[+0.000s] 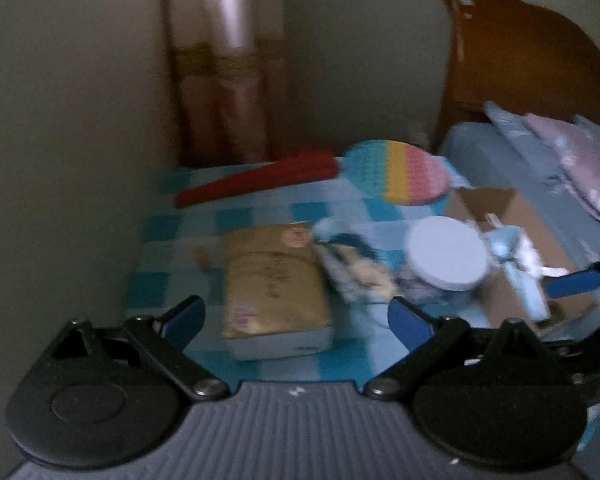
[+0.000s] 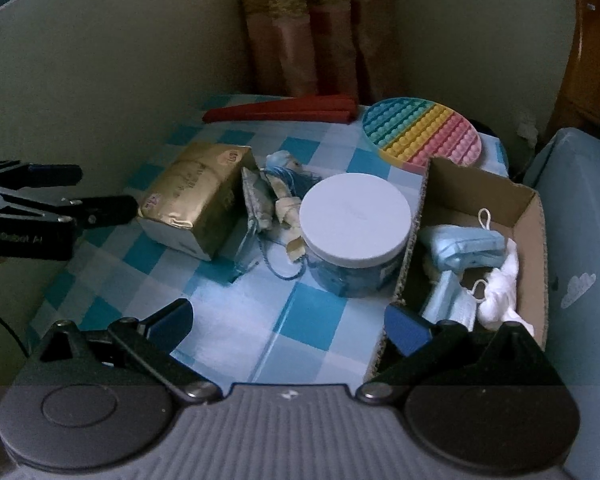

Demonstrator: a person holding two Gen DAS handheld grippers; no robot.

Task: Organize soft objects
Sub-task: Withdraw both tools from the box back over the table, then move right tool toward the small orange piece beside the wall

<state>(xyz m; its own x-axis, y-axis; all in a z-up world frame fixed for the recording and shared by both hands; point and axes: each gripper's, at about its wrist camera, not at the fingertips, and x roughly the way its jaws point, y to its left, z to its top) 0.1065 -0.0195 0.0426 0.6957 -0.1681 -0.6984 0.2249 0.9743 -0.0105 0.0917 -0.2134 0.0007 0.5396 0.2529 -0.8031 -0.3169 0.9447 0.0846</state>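
**Loose soft items awaiting pickup**

Both the left gripper (image 1: 296, 316) and the right gripper (image 2: 288, 326) are held spread and empty above the checked tablecloth (image 2: 312, 320). A fetching step is judged underway: the tasselled fabric pouch (image 2: 268, 196), lying between the gold pack (image 2: 196, 196) and the lidded jar (image 2: 354, 216), must be pinched next. Blue face masks (image 2: 464, 248) and white cotton (image 2: 500, 292) are already held in the cardboard box (image 2: 536, 240).

Left gripper (image 1: 296, 314) and right gripper (image 2: 288, 322) — jaws wide (both empty)

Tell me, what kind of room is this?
Probably a bedroom: a wooden headboard with a pillow on blue bedding, and a curtain behind a small checkered table.
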